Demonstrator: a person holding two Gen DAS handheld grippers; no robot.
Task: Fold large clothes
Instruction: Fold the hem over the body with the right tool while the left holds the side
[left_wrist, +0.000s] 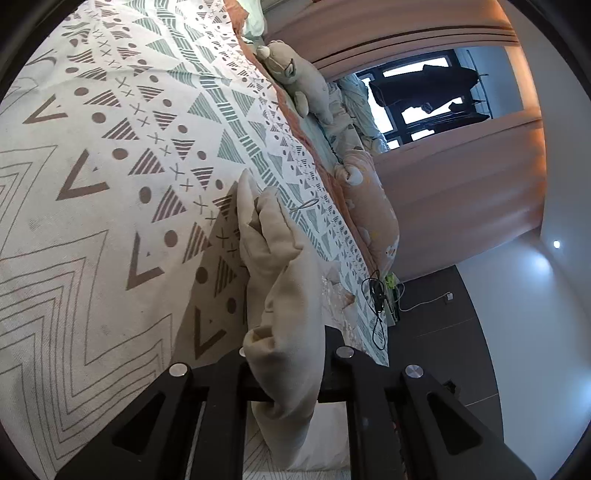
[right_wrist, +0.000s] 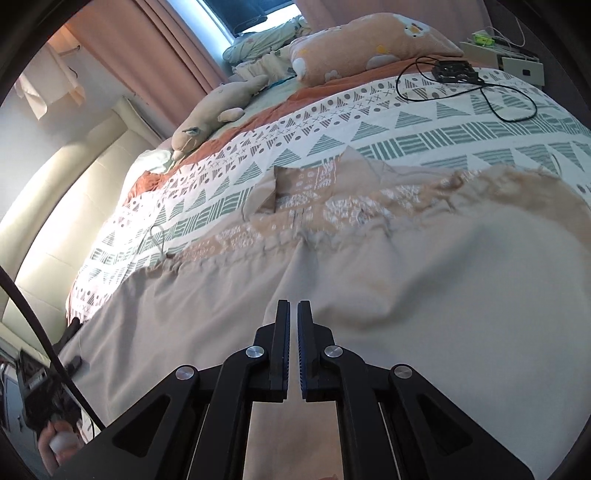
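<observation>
A: Where's the big soft beige cotton garment (right_wrist: 229, 332)?

B: Spread over the patterned bed cover (left_wrist: 122, 147). My left claw (left_wrist: 284, 373) pinches 1 bunched edge of it; my right claw (right_wrist: 293, 314) hovers above it, pressed together, holding nothing.

A: How will it handle?

B: Light, limp and droopy, I'd judge. Grip hems or corners. No containers here.

I see matt beige cloth garment (right_wrist: 424, 295), printed woven bedspread (left_wrist: 110, 184), matt black plastic right gripper (right_wrist: 293, 314) at six o'clock.
</observation>
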